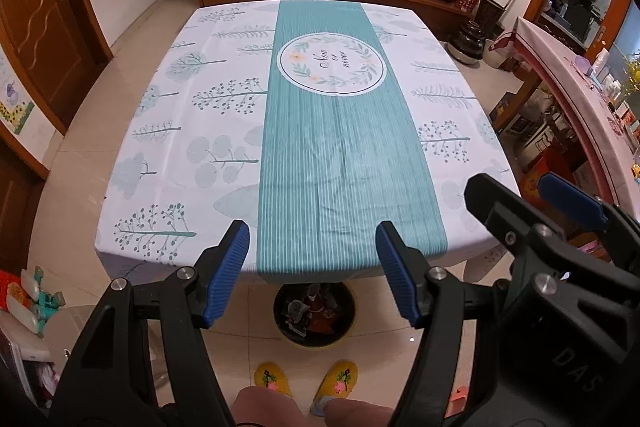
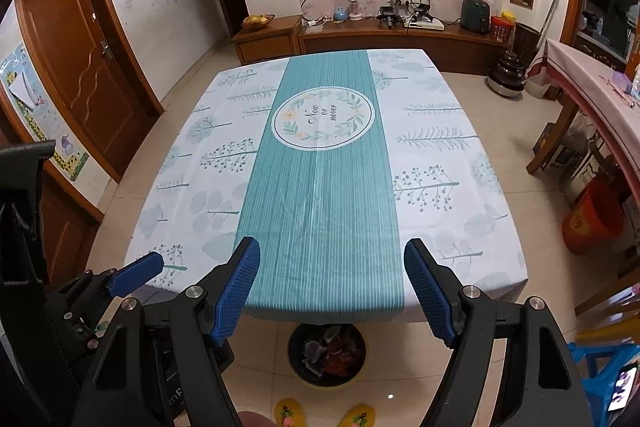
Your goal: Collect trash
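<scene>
A black round trash bin [image 1: 314, 315] stands on the floor under the table's near edge, with crumpled wrappers and scraps inside; it also shows in the right wrist view [image 2: 327, 355]. My left gripper [image 1: 312, 255] is open and empty, held above the bin at the table's near edge. My right gripper [image 2: 332, 275] is open and empty, beside the left one; it appears at the right of the left wrist view [image 1: 532, 203]. The table [image 1: 224, 115] wears a white and teal cloth with no trash on it.
Yellow slippers [image 1: 308, 379] stand on the tile floor below the bin. A second table [image 2: 592, 95] with a pink cloth runs along the right, with an orange bucket [image 2: 592, 223] under it. A blue stool [image 2: 600, 367] is at near right. A TV cabinet [image 2: 400, 39] lines the far wall.
</scene>
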Demonstrator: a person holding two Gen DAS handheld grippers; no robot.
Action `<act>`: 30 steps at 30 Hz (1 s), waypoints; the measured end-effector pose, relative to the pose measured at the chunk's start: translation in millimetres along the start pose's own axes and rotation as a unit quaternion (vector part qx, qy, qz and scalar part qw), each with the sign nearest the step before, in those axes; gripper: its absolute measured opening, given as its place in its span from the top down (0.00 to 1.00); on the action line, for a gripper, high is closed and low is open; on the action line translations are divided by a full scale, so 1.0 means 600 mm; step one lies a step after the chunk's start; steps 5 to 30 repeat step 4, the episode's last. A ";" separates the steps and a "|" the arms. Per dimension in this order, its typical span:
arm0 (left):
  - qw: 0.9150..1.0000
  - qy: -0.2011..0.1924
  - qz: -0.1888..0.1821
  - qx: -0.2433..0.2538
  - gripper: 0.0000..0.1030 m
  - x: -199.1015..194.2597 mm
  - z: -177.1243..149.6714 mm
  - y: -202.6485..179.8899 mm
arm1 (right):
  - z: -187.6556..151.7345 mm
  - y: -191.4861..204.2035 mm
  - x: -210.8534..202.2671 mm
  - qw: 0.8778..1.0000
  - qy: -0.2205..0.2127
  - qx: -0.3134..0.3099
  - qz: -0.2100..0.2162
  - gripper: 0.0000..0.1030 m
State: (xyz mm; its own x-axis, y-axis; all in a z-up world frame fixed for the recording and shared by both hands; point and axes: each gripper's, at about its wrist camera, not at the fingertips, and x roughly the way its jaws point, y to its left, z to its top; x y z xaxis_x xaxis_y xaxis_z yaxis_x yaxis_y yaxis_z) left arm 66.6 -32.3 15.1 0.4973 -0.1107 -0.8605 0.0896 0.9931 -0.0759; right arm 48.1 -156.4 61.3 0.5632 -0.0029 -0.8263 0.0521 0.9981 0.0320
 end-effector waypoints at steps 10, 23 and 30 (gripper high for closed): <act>1.000 0.000 0.010 -0.003 0.39 0.004 0.002 0.001 | 0.003 0.002 0.005 1.000 0.001 -0.004 -0.004 0.26; 1.000 0.000 0.010 -0.003 0.39 0.004 0.002 0.001 | 0.003 0.002 0.005 1.000 0.001 -0.004 -0.004 0.26; 1.000 0.000 0.010 -0.003 0.39 0.004 0.002 0.001 | 0.003 0.002 0.005 1.000 0.001 -0.004 -0.004 0.26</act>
